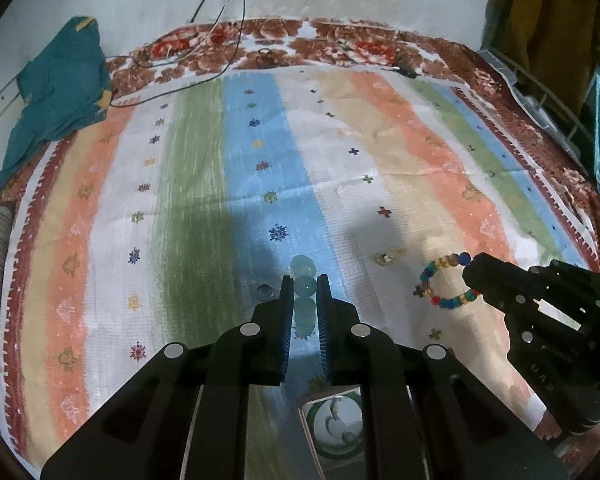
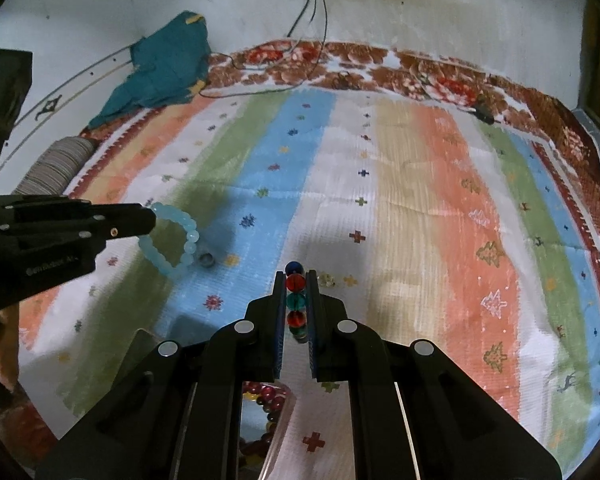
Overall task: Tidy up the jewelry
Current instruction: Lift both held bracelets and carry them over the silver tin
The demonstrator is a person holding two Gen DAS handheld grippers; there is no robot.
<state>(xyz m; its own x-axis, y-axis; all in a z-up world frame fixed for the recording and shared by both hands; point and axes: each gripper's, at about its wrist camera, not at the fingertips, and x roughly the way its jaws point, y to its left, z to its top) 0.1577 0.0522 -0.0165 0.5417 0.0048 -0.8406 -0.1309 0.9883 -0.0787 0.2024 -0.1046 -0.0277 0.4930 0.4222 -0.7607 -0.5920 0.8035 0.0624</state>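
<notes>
My left gripper is shut on a pale blue bead bracelet; the bracelet hangs from the left gripper in the right wrist view. My right gripper is shut on a multicoloured bead bracelet; in the left wrist view this bracelet hangs from the right gripper just above the cloth. A small clear earring lies on the striped cloth between them; it shows too in the right wrist view. A small grey bead lies left of my left fingers.
A teal cloth lies bunched at the far left corner. Cables run down the wall onto the bed's floral border. A striped pillow sits at the left edge. A container with beads shows beneath my right gripper.
</notes>
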